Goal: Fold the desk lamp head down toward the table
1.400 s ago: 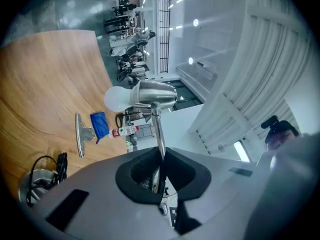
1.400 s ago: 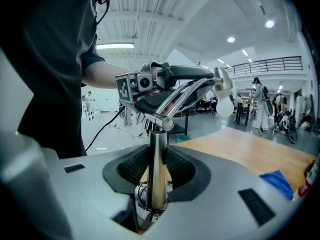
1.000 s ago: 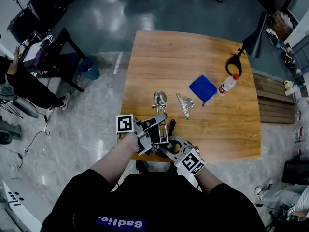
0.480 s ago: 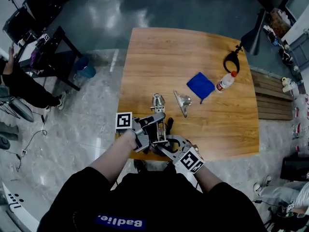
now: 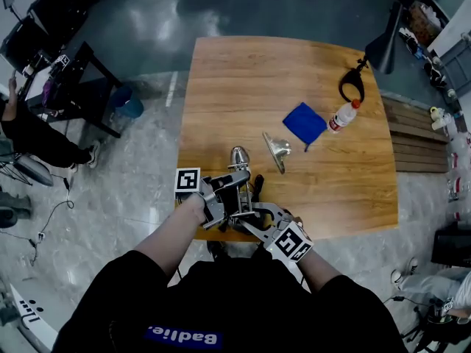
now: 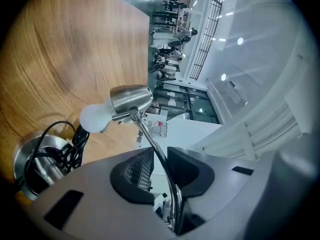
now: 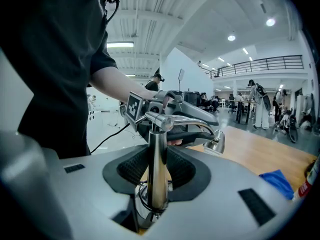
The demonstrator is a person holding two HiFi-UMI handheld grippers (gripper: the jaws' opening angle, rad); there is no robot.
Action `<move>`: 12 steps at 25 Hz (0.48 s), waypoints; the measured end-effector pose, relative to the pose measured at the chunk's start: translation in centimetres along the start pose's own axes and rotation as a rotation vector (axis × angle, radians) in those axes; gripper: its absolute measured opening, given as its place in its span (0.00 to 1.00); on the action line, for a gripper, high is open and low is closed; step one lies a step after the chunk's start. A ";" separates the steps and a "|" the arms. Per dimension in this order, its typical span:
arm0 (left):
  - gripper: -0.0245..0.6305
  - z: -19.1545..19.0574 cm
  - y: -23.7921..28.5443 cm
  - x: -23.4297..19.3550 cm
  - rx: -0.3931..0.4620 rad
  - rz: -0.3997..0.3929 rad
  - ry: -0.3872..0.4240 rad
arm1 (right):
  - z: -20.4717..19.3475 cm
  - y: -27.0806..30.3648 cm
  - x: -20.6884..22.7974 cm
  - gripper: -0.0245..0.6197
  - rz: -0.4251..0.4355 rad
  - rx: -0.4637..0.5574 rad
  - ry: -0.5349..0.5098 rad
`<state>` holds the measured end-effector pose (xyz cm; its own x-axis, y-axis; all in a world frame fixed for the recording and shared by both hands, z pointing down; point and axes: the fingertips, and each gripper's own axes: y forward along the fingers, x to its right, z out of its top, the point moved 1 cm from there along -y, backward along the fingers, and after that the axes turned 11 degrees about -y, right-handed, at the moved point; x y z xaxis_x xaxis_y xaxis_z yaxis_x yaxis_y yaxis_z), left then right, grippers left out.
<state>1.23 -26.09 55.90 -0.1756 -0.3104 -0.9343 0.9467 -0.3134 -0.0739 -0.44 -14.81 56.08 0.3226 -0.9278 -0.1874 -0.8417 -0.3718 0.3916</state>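
Currently lamp arm [image 6: 156, 144] sits between left tool's [image 6: 160, 159] opening jaws.

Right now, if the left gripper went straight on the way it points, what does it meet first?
The thin chrome lamp arm runs between the left gripper's opening fingers. Straight on, the brushed-metal lamp head with its white bulb probably comes first; depth is unclear.

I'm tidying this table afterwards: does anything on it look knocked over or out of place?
The plastic bottle lies on its side beside the blue cloth, on the right half of the table. Nothing looks spilled.
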 end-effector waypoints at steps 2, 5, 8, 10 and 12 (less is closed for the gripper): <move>0.17 0.1 0.0 -0.3 -0.004 0.003 -0.012 | 0.1 0.0 0.1 0.21 -0.005 0.007 -0.003; 0.19 0.2 0.1 -0.9 -0.001 0.009 -0.032 | 0.1 -0.1 0.2 0.21 -0.011 0.012 -0.001; 0.19 0.2 0.1 -1.1 -0.006 0.013 -0.035 | 0.0 -0.1 0.2 0.21 -0.015 0.014 0.004; 0.19 0.2 0.2 -1.2 -0.011 0.015 -0.024 | 0.0 -0.1 0.2 0.21 -0.014 0.017 0.006; 0.20 0.1 0.2 -1.2 -0.017 0.022 -0.001 | 0.0 -0.2 0.2 0.21 -0.012 0.018 0.009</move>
<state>1.60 -25.92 57.01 -0.1554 -0.3178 -0.9353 0.9548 -0.2911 -0.0597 -0.25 -14.94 56.00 0.3359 -0.9237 -0.1841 -0.8455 -0.3819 0.3732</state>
